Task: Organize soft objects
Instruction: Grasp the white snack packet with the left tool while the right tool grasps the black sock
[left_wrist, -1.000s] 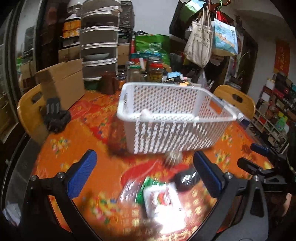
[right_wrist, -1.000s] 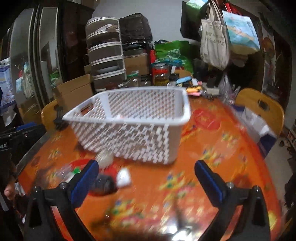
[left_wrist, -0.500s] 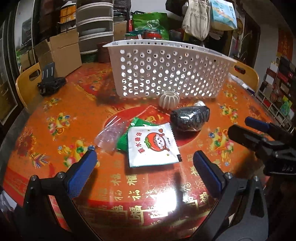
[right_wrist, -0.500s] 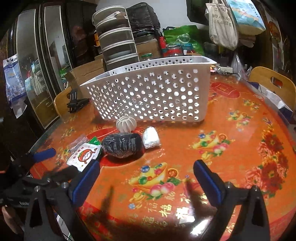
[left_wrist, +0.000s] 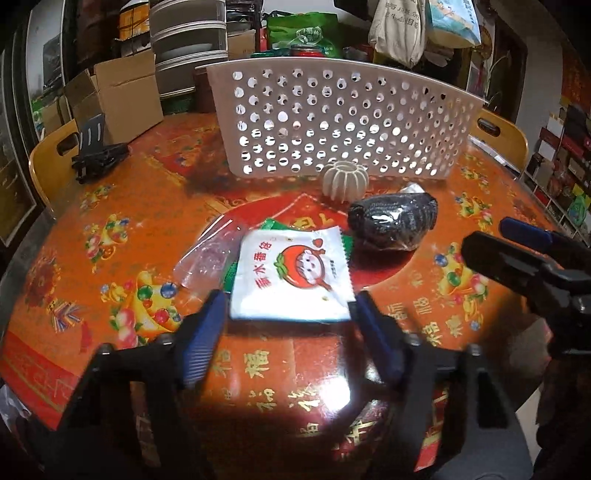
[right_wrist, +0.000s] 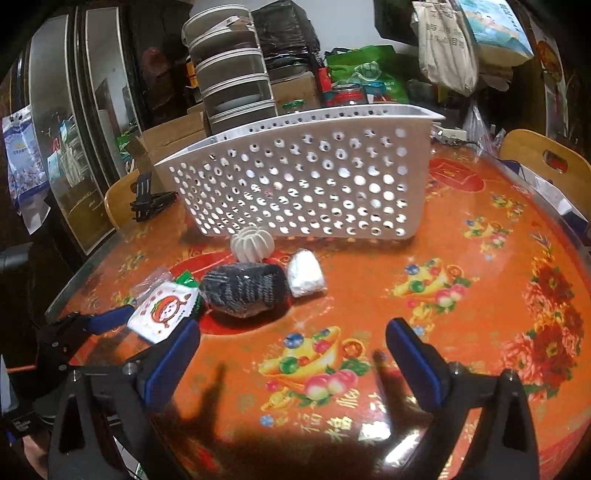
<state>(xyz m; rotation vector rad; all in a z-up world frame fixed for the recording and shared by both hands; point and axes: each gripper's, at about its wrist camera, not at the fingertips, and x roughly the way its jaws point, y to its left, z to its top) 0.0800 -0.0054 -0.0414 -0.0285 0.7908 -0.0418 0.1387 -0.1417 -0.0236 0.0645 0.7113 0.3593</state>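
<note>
1. Packet, white with a red cartoon tomato (left_wrist: 293, 275), lies flat on the orange patterned desk (left_wrist: 122, 221), partly covering a green packet (left_wrist: 272, 223) whose edges stick out beneath it.
2. A clear plastic bag (left_wrist: 208, 254) lies just left of the white packet, touching it in the left wrist view.
3. A dark knitted bundle in clear wrap (left_wrist: 395, 221) sits to the right of the white packet, and a white ribbed ball (left_wrist: 345, 178) rests behind it, just in front of the basket.
4. A small white wrapped bundle (right_wrist: 306, 273) lies beside the dark bundle on its right in the right wrist view.
5. The white perforated basket (left_wrist: 343, 125) stands behind all these things, near the middle of the desk.
6. The left gripper (left_wrist: 290, 321) hangs at the near edge of the white packet; its jaws have just been closing, with the packet's near edge between the blue pads, yet the pads do not visibly press on it.
7. The right gripper (right_wrist: 293, 360) hovers over bare desk, its jaws released and wide, holding nothing; it also shows at the right of the left wrist view.
8. A black clip stand (left_wrist: 98, 155) rests on the far left of the desk, near a cardboard box (left_wrist: 122, 99) and a wooden chair (left_wrist: 51, 162).
</note>
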